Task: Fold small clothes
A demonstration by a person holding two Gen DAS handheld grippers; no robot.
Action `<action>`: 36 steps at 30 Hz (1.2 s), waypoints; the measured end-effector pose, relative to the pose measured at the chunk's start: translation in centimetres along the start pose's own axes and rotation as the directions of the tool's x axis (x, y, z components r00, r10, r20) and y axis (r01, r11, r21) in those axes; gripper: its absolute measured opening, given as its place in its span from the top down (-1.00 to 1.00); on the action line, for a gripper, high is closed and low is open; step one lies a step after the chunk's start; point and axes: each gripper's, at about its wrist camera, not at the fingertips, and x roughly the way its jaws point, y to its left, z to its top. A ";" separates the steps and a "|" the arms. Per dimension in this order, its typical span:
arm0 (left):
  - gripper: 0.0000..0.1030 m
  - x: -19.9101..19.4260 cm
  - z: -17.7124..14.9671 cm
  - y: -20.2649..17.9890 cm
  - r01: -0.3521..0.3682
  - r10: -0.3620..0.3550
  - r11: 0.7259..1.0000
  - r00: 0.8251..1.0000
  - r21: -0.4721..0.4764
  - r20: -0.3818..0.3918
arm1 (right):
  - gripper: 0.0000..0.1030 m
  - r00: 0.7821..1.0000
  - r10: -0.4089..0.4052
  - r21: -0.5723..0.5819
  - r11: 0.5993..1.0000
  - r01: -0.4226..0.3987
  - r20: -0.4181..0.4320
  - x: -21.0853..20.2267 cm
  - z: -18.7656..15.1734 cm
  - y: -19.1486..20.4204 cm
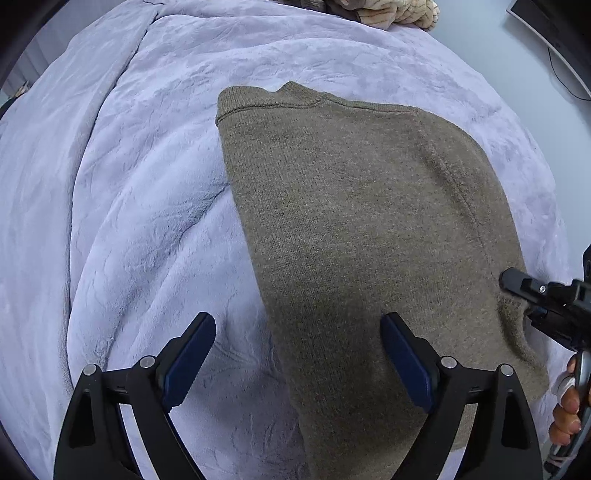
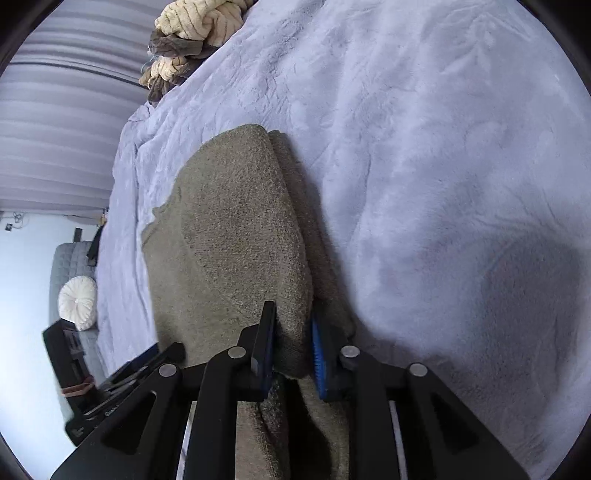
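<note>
We see the brown sweater [image 1: 362, 229] lying mid-frame on the lilac blanket [image 1: 129, 184], a cream throw [image 2: 199, 26] bunched at top. Our left gripper [image 1: 298, 354] gapes wide over its left edge; our right gripper [image 2: 293, 338] pinches a fold — bare blanket all round.

A bed under a lilac blanket [image 1: 147, 184] carried a brown sweater [image 1: 351, 221] mid-bed and striped bundled cloth [image 2: 199, 26] near its far edge.

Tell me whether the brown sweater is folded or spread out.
Folded. The brown knit sweater lies doubled on the lavender blanket, two layers stacked along its edge.
</note>
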 end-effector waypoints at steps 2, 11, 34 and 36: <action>-0.79 0.0 0.1 -0.1 -0.008 0.008 1.000 1.000 0.008 -0.003 | 0.36 0.999 0.044 0.042 0.998 -0.043 -0.012 0.4 0.8 0.0; -0.79 0.1 -0.7 -2.2 -0.029 0.030 0.996 0.999 0.088 -0.010 | 0.72 0.958 -0.280 -0.187 0.940 0.286 0.058 -0.4 -0.7 2.1; -0.91 -2.5 -2.5 0.6 0.039 -0.037 0.998 0.999 0.050 -0.038 | 0.44 0.991 -0.054 0.128 0.991 0.038 0.125 -8.8 -7.6 -3.7; -0.91 -2.3 -3.2 0.1 0.049 -0.047 0.998 0.998 0.043 -0.046 | 0.44 0.992 -0.029 0.049 0.999 0.023 0.121 -8.5 -7.3 -1.2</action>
